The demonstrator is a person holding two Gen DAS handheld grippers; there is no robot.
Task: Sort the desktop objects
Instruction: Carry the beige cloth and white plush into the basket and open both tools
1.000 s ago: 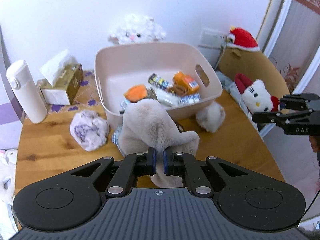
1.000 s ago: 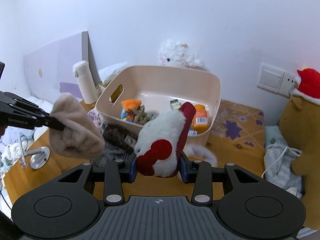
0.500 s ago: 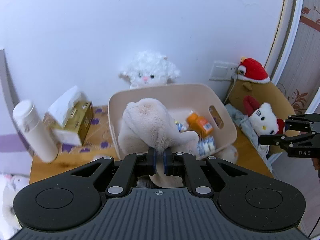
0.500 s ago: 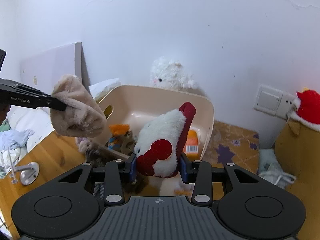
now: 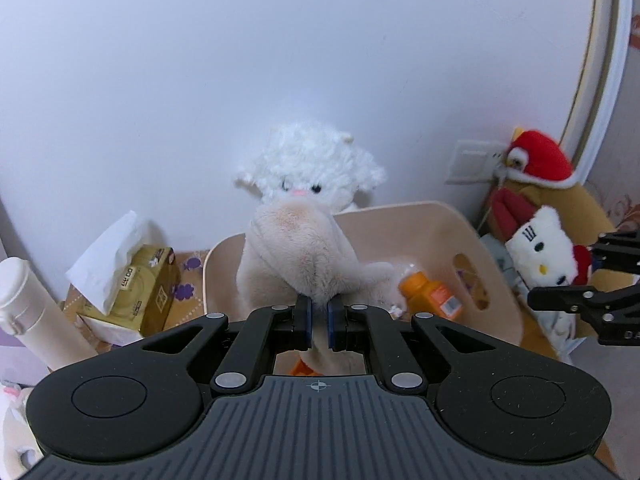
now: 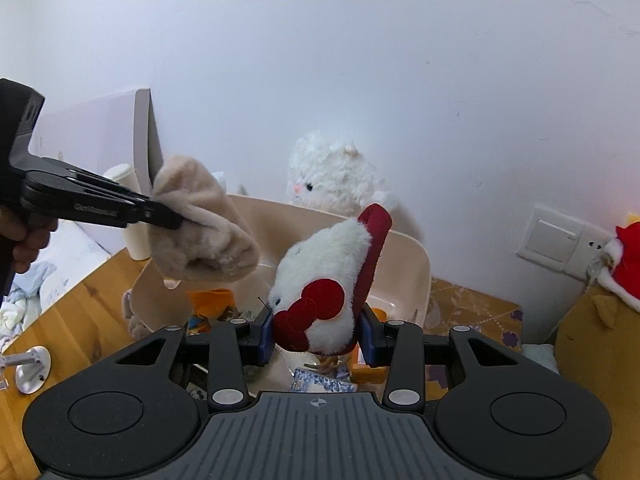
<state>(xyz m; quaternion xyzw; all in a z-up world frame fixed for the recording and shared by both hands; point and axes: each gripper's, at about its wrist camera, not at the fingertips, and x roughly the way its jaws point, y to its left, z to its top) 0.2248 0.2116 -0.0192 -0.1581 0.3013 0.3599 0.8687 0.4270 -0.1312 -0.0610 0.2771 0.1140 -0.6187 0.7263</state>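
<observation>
My left gripper (image 5: 319, 320) is shut on a beige plush toy (image 5: 298, 256) and holds it above the near rim of the beige plastic bin (image 5: 476, 240). In the right wrist view the same toy (image 6: 204, 232) hangs from the left gripper (image 6: 176, 222) over the bin's left wall. My right gripper (image 6: 318, 334) is shut on a white plush cat with red bow (image 6: 326, 280), held above the bin (image 6: 416, 264). The right gripper (image 5: 532, 280) shows at the right edge of the left wrist view. The bin holds an orange bottle (image 5: 434, 296) and small packets.
A white fluffy lamb toy (image 5: 308, 172) sits behind the bin against the wall. A tissue box (image 5: 136, 296) and white flask (image 5: 36, 320) stand at left. A brown plush with red hat (image 5: 536, 168) and wall socket (image 6: 554, 240) are at right. A small metal stand (image 6: 30, 368) rests on the wooden table (image 6: 72, 320).
Both grippers have risen and moved forward toward the bin with their toys. The beige toy now hangs over the bin's near rim; the cat toy is closer above the bin.
</observation>
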